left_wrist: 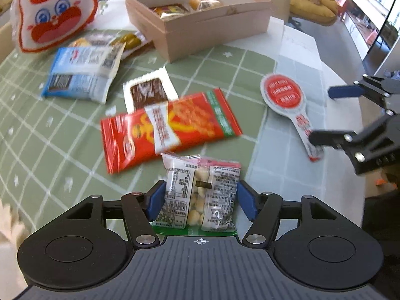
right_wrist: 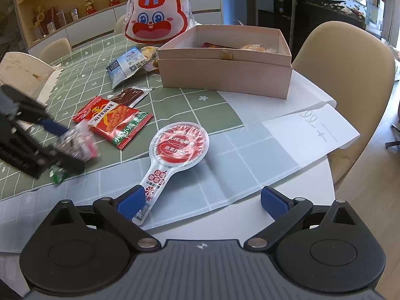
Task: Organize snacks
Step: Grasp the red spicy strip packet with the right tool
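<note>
The left gripper [left_wrist: 201, 201] is straddling a crinkly clear packet of round biscuits [left_wrist: 200, 195] on the near tablecloth [left_wrist: 50, 135], fingers spread, pads not visibly pressing. It should close squarely across the middle. The right gripper [right_wrist: 202, 201] is gaping beside a glossy paddle-shaped packet [right_wrist: 172, 157]; the cardboard box [right_wrist: 225, 75] is waiting far right.

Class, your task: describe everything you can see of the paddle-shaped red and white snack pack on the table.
The paddle-shaped snack pack is a white plastic blister with a round head under a glossy red foil lid printed with white text, and a narrow handle with red print. It lies flat, sealed, on the pale grey part of the tablecloth, handle toward the right gripper. The open jaws straddle the handle's end; the left pad overlaps it, contact unclear.
</note>
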Available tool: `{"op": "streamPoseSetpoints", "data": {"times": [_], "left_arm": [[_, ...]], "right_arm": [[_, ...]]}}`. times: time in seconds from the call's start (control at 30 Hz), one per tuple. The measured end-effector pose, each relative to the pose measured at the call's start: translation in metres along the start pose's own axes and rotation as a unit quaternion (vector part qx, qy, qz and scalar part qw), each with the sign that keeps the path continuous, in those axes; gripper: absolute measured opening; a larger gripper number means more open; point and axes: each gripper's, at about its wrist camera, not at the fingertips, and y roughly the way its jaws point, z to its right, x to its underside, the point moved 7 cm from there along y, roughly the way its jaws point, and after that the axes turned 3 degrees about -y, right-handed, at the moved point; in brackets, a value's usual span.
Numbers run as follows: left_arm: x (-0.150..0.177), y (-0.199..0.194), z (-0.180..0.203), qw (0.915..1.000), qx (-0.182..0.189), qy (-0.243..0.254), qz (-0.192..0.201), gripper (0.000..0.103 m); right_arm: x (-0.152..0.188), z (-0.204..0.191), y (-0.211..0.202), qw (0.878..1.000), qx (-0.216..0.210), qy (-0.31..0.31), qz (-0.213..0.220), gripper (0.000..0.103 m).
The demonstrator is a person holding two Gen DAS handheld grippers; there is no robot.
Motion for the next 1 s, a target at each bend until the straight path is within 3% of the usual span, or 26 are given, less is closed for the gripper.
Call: {"op": "streamPoseSetpoints", "data": {"times": [0.2,0.3,0.4,0.53,0.67,0.77,0.8,0.87,0.93,1.0], "left_arm": [[0.022,-0.013,0.000,0.9990,-0.027,-0.035,0.001,0.059],[0.034,-0.019,-0.011,0.9959,-0.033,-0.084,0.010,0.059],[0.046,-0.026,-0.026,0.9880,-0.045,-0.146,0.020,0.059],[0.054,-0.030,-0.030,0.9804,-0.057,-0.187,0.024,0.060],[0.053,-0.030,-0.028,0.9785,-0.067,-0.193,0.025,0.060],[0.054,-0.031,-0.028,0.9775,-0.065,-0.199,0.025,0.060],[0.054,-0.031,-0.029,0.9762,-0.063,-0.206,0.027,0.060],[0.056,-0.032,-0.030,0.9727,-0.059,-0.222,0.034,0.061],[0.058,-0.034,-0.031,0.9696,-0.055,-0.235,0.042,0.061],[0.059,-0.034,-0.030,0.9690,-0.055,-0.237,0.045,0.061]], "right_arm": [[-0.005,-0.004,0.006,1.000,-0.007,-0.012,-0.003,0.102],[-0.019,-0.007,0.005,1.000,-0.019,-0.018,0.002,0.098],[-0.045,-0.026,0.001,0.995,-0.036,-0.083,0.042,0.098],[-0.073,-0.064,0.022,0.982,-0.088,-0.161,0.049,0.098],[-0.094,-0.092,0.064,0.977,-0.125,-0.167,0.030,0.098],[-0.091,-0.101,0.085,0.981,-0.143,-0.127,-0.035,0.094],[-0.090,-0.105,0.081,0.980,-0.152,-0.124,-0.036,0.093],[-0.084,-0.120,0.066,0.962,-0.235,-0.121,-0.065,0.090],[-0.085,-0.130,0.057,0.959,-0.243,-0.136,-0.053,0.090],[-0.089,-0.139,0.059,0.963,-0.212,-0.164,-0.026,0.090]]}}
